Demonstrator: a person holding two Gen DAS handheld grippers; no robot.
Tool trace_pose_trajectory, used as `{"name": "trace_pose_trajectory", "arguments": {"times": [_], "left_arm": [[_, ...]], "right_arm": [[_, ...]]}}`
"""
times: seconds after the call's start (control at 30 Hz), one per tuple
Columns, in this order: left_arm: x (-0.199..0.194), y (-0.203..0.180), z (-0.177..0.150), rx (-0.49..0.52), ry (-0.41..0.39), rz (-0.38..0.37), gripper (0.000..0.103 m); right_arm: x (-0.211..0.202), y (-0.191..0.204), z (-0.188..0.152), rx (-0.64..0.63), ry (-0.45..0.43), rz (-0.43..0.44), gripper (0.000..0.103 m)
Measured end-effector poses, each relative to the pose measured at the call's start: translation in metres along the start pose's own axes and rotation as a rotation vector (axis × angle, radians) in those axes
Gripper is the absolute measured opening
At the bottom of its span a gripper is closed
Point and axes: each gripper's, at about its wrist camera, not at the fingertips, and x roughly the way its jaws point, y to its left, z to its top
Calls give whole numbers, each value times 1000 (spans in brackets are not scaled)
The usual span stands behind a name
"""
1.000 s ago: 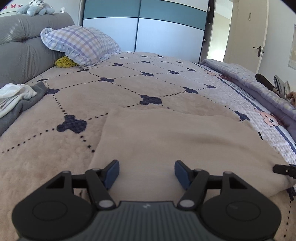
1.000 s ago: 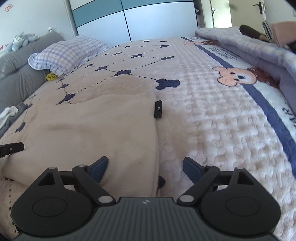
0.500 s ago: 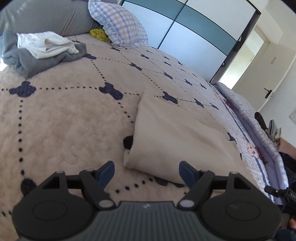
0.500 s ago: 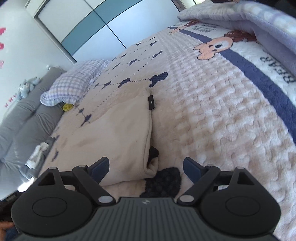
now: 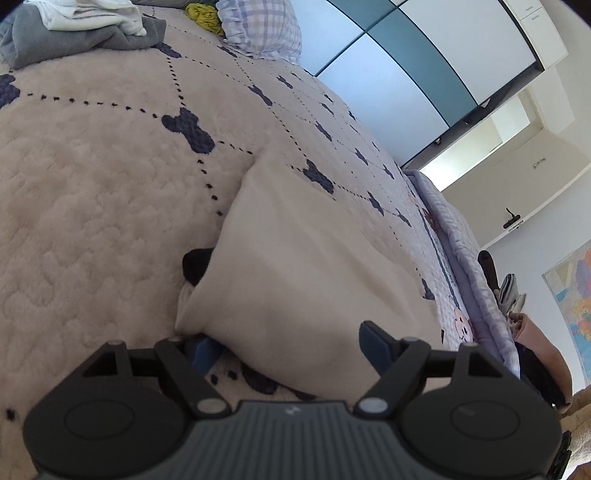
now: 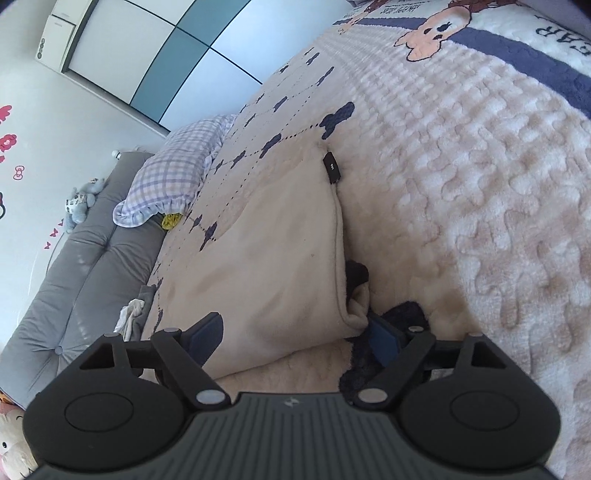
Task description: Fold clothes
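Observation:
A beige garment (image 5: 306,266) lies folded flat on the bed's plush blanket (image 5: 92,203). Something black (image 5: 195,264) pokes out at its left edge. My left gripper (image 5: 291,343) is open and tilted, straddling the garment's near left corner, with its left pad (image 5: 205,350) tucked beneath the cloth. In the right wrist view the same garment (image 6: 280,240) shows a black label (image 6: 330,168) on its right edge. My right gripper (image 6: 295,332) is open around the near right corner, and its right pad (image 6: 382,334) sits low under the cloth edge.
A grey and white clothes pile (image 5: 81,29) and a plaid pillow (image 5: 258,29) lie at the head of the bed. A lilac quilt (image 5: 461,240) runs along the far side. The grey padded headboard (image 6: 74,277) stands on the left, with a wardrobe (image 5: 406,55) beyond.
Both grippers have rolled sideways and dropped to the garment's near corners. Each outer finger has slid under the cloth edge. The jaws stay open.

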Motion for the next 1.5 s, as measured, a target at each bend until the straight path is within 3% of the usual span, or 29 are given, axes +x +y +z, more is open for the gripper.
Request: {"name": "trace_pose_trajectory", "arguments": {"times": [0.03,0.07,0.13,0.23,0.4,0.6,0.73,0.83,1.0,1.17,1.3,1.37,1.5], "left_arm": [[1,-1,1,12,-3,20,62],[3,-2,2,18,-3,38,58],[4,1,4,3,-7,42,47],[3,2,4,-6,-15,43,38],[-1,-3,5,26,-28,70,29],[-1,-7,7,79,-21,93,29],[0,2,9,49,-5,66,30],[-2,6,10,31,1,45,30],[-5,16,13,3,13,-19,33],[-15,42,11,-99,2,-116,41],[-24,62,8,-169,-22,-173,46],[-30,71,5,-219,-39,-171,39],[-40,87,-1,-286,-63,-210,39]], "right_arm": [[1,-1,1,11,-10,-4,79],[2,-2,3,25,-19,-9,76],[2,-3,4,38,-32,-32,57],[3,-5,5,49,-39,-48,44],[1,-8,6,87,-45,-40,40],[-5,9,11,-6,-84,-83,24],[-3,46,17,-221,-108,-166,22],[3,84,18,-454,-126,-258,22],[21,153,22,-757,-129,-260,20],[63,247,-15,-1130,-69,-96,19],[113,297,-80,-1419,139,62,19],[122,298,-93,-1451,194,87,19],[137,296,-114,-1485,286,125,20]]}}
